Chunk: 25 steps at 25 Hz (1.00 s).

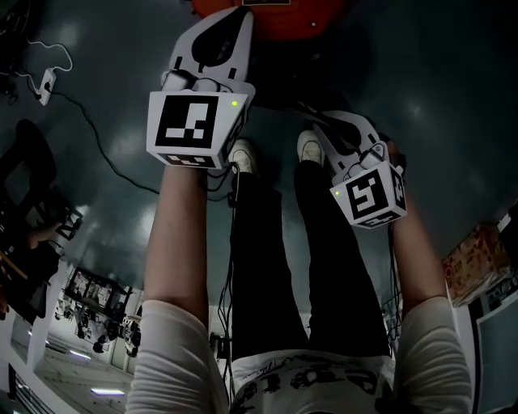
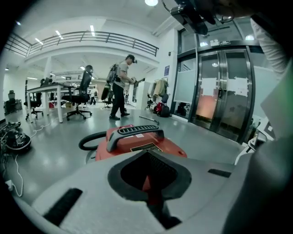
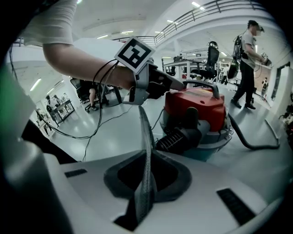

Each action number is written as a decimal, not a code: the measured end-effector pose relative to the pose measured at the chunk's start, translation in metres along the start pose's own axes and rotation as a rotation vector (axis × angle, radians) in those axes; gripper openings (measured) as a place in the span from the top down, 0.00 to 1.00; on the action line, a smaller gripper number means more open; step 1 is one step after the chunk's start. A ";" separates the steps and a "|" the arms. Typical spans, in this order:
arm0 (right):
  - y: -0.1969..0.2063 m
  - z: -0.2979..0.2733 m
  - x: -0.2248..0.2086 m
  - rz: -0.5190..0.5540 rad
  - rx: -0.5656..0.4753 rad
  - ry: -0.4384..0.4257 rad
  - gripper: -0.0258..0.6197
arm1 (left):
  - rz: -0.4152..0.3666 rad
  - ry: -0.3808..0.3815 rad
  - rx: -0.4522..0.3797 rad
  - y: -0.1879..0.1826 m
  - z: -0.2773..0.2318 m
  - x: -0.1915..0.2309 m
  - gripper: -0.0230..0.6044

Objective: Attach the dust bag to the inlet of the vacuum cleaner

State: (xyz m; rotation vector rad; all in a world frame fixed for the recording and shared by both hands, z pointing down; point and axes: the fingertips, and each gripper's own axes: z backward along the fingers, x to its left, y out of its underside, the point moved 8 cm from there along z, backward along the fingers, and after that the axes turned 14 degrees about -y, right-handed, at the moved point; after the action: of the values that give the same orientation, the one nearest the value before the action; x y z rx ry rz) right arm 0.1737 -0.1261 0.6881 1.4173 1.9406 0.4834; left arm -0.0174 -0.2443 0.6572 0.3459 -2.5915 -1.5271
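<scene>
The red vacuum cleaner (image 1: 267, 16) (image 2: 137, 146) (image 3: 197, 105) stands on the grey floor just ahead of both grippers. Its black ribbed inlet (image 3: 176, 139) faces my right gripper, and a black hose (image 3: 252, 137) trails off to the side. My right gripper (image 1: 328, 129) (image 3: 145, 183) is shut on the grey dust bag (image 3: 145, 151), seen edge-on as a thin strip. The strip rises to just under my left gripper (image 3: 171, 84); I cannot tell whether it touches. My left gripper (image 1: 231, 36) (image 2: 150, 183) is shut, pointing at the vacuum's handle, with nothing visible between its jaws.
My own legs and white shoes (image 1: 243, 154) stand right behind the grippers. A cable (image 1: 105, 154) runs across the floor at the left. A person (image 2: 120, 87) walks in the background near desks and office chairs (image 2: 78, 96). Glass doors (image 2: 219, 105) are at the right.
</scene>
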 end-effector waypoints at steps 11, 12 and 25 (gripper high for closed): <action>-0.014 0.001 -0.022 0.057 0.025 0.019 0.92 | 0.032 0.038 0.038 0.000 -0.009 0.001 0.96; -0.015 -0.001 -0.023 0.075 0.034 0.022 0.92 | 0.029 0.037 0.037 0.001 -0.009 0.001 0.96; -0.017 -0.007 -0.036 0.362 0.106 -0.036 0.92 | 0.017 0.028 0.008 0.003 -0.010 0.004 0.96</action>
State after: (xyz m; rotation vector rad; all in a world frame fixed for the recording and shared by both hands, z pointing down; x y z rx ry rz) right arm 0.1637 -0.1652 0.6935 1.8458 1.7058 0.5194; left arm -0.0196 -0.2521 0.6647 0.3424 -2.5732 -1.4963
